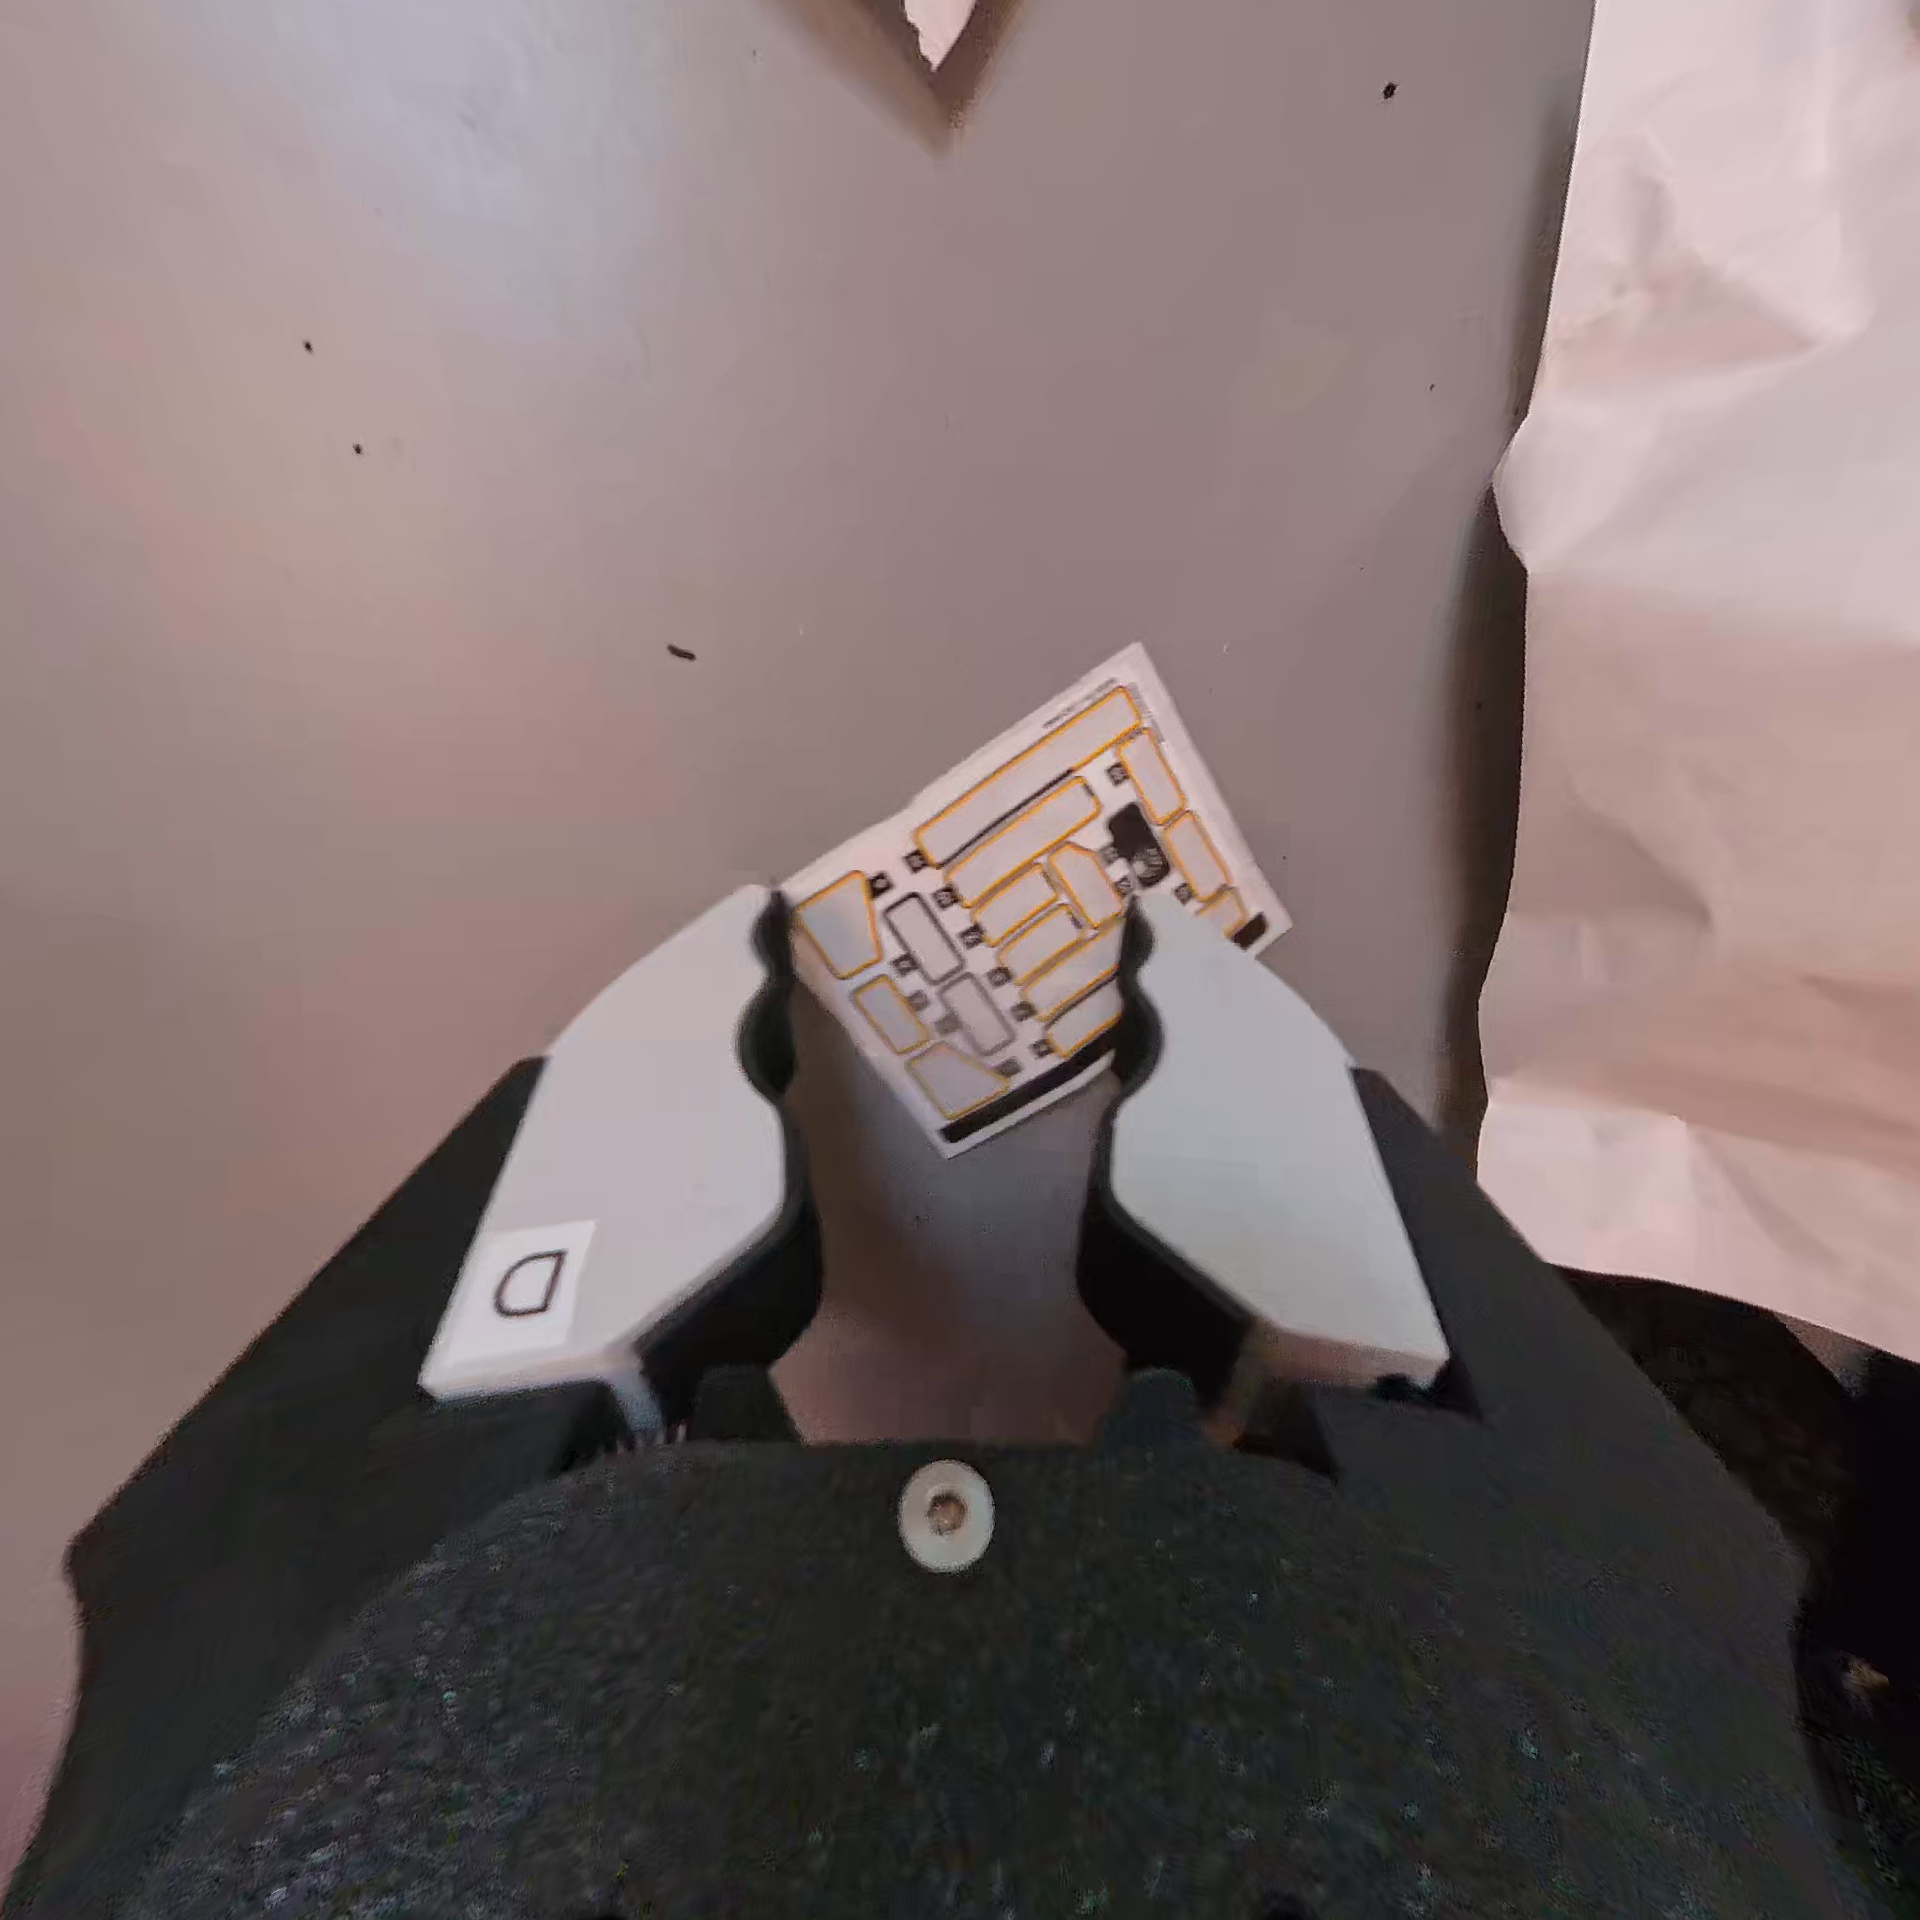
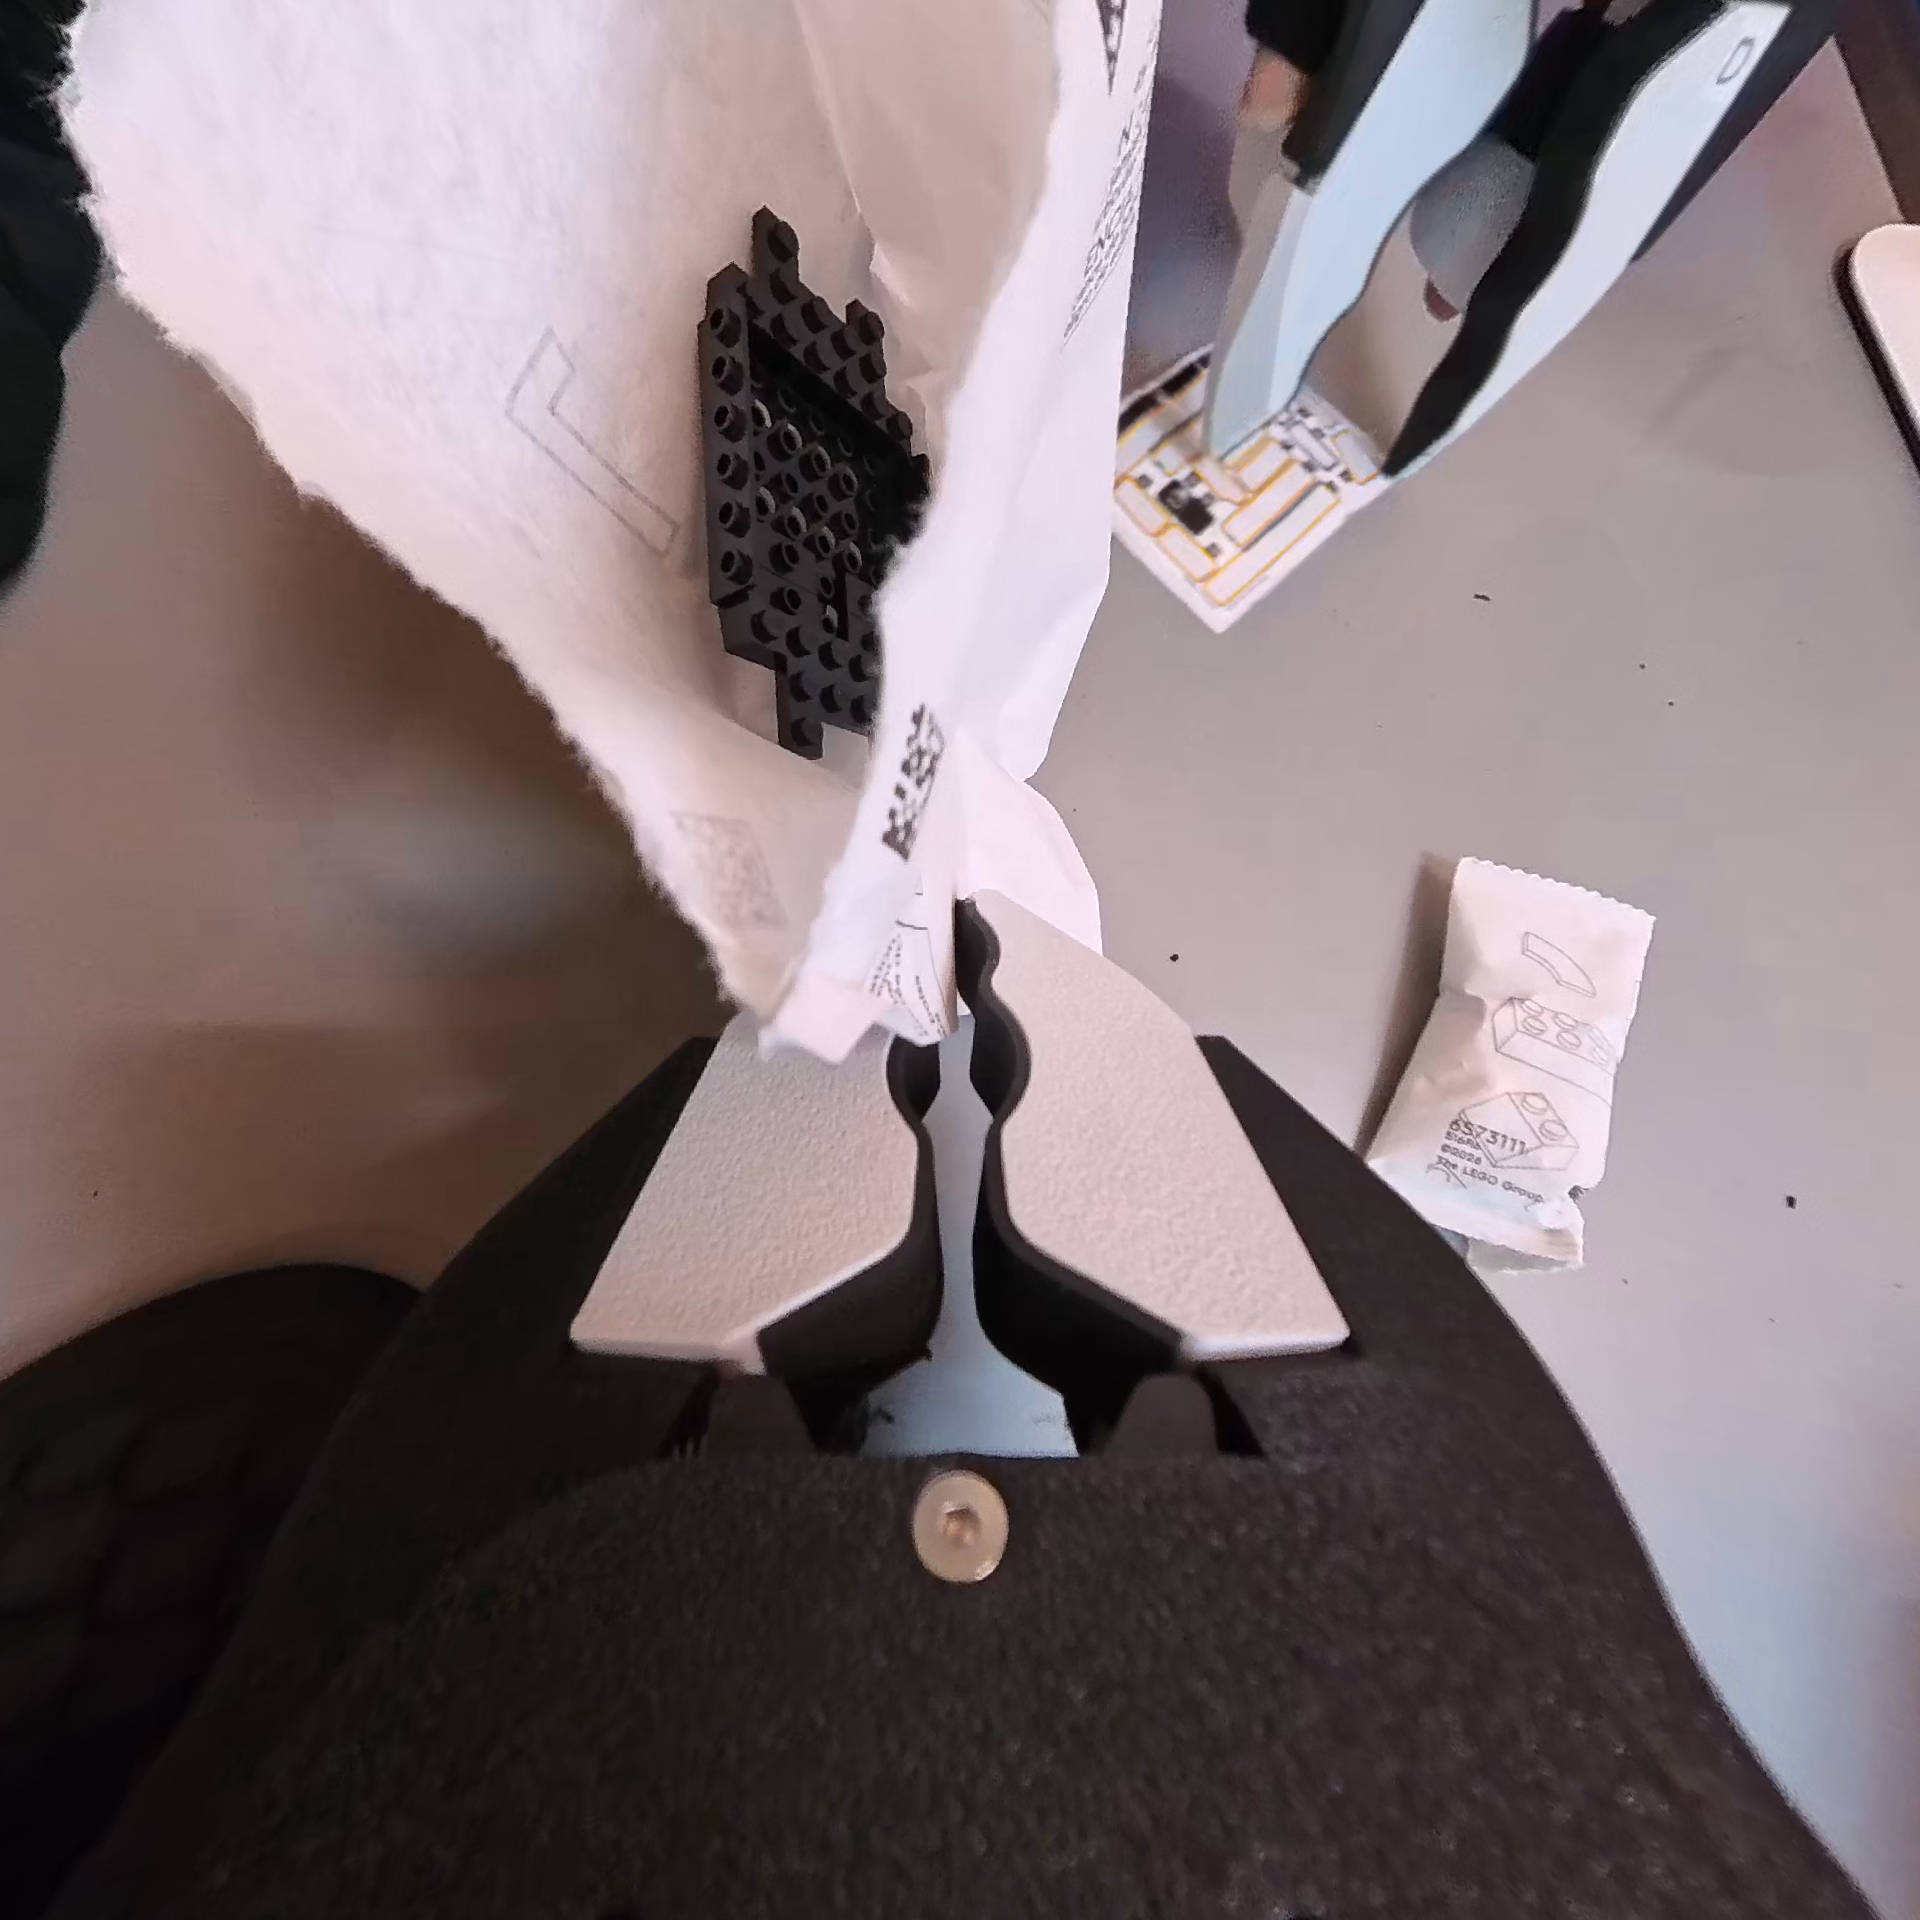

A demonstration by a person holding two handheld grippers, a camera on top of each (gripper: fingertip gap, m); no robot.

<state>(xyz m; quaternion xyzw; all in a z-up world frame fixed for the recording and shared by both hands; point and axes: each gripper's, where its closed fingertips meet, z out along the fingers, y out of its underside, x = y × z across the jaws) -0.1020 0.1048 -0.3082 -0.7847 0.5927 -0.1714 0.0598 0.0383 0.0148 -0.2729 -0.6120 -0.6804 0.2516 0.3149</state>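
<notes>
My left gripper (image 1: 951,906) is open, its tips set down astride a white sticker sheet (image 1: 1039,831) with yellow-edged grey shapes that lies on the grey table (image 1: 468,520). In the right wrist view the same gripper (image 2: 1320,462) stands upright on the sheet (image 2: 1226,551). My right gripper (image 2: 951,935) is shut on the corner of a torn white paper bag (image 2: 468,260) and holds it up. A black studded brick plate (image 2: 800,488) shows in the bag's opening. The paper hides the right gripper's left fingertip.
A small white paper packet (image 2: 1507,1060) with printed brick outlines lies on the table (image 2: 1455,727) right of my right gripper. The large bag (image 1: 1714,623) fills the right edge of the left wrist view. A white, dark-rimmed object (image 2: 1886,312) sits at the far right. Some 20 cm of space lies between my two pairs of fingers.
</notes>
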